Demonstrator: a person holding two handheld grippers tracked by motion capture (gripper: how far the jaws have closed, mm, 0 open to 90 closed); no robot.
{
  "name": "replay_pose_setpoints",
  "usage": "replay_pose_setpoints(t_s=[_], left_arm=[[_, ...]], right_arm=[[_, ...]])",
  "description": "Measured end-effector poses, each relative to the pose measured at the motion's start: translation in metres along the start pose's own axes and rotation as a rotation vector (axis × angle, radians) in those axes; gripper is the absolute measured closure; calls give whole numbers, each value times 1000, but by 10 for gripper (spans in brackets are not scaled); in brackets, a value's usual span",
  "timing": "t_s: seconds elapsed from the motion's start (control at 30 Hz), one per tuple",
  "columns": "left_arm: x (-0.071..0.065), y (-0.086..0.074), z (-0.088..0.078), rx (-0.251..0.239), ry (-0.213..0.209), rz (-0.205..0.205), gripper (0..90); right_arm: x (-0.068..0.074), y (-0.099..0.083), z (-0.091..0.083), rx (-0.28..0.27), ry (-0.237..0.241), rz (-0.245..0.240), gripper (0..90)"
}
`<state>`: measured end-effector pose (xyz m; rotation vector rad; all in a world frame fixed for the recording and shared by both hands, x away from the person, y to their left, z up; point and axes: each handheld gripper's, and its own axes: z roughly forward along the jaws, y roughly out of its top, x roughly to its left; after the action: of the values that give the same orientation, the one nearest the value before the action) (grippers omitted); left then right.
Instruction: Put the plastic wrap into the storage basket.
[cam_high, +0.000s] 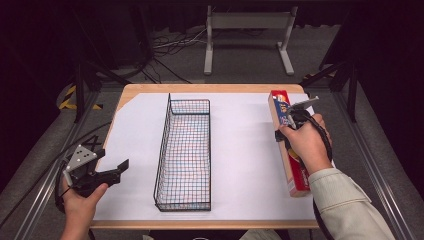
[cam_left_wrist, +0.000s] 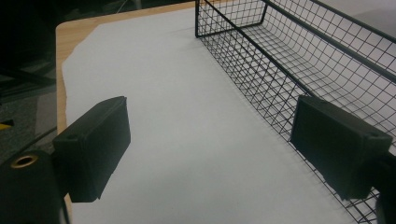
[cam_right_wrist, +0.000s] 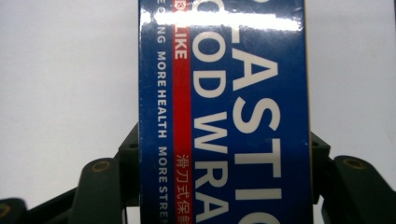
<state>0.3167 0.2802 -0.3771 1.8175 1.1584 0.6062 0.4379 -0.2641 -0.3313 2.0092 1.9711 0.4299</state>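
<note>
A long blue and red plastic wrap box (cam_high: 299, 179) lies lengthwise along the right side of the white sheet. My right gripper (cam_high: 289, 121) is on its far half, and a hand covers the box's middle. In the right gripper view the box (cam_right_wrist: 233, 93) sits between the jaws, which press on both of its long sides; the right gripper (cam_right_wrist: 224, 154) is shut on it. Over the table's near left corner, my left gripper (cam_high: 112, 162) is held open with nothing in it. In the left gripper view the left gripper (cam_left_wrist: 210, 126) has white sheet between its jaws.
A long black wire basket (cam_high: 165, 145) stands empty in the middle of the table, running front to back; its near wall (cam_left_wrist: 280, 93) is just right of my left gripper. The wooden table edge (cam_high: 210, 88) borders the white sheet. A metal stand (cam_high: 247, 22) and cables lie on the floor beyond.
</note>
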Motion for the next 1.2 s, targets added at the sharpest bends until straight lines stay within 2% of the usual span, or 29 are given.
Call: replay_pose_setpoints(t_s=[0.2, 0.4, 0.6, 0.9, 1.07, 1.2], left_arm=[[0, -1, 2, 0, 2, 2, 125], [0, -1, 2, -1, 5, -1, 125], [-1, -4, 1, 2, 10, 7, 125], [0, -15, -14, -2, 35, -1, 125], [2, -20, -24, -6, 53, -10, 125], [2, -24, -28, -3, 63, -17, 125]], right_arm=[[12, 3, -8, -8, 30, 12, 392], [26, 6, -13, -14, 31, 19, 391], [48, 12, -19, -24, 41, 7, 391], [89, 21, -25, -40, 71, -45, 390], [115, 24, -25, -27, 77, -96, 390], [130, 26, -25, -27, 94, -116, 390]])
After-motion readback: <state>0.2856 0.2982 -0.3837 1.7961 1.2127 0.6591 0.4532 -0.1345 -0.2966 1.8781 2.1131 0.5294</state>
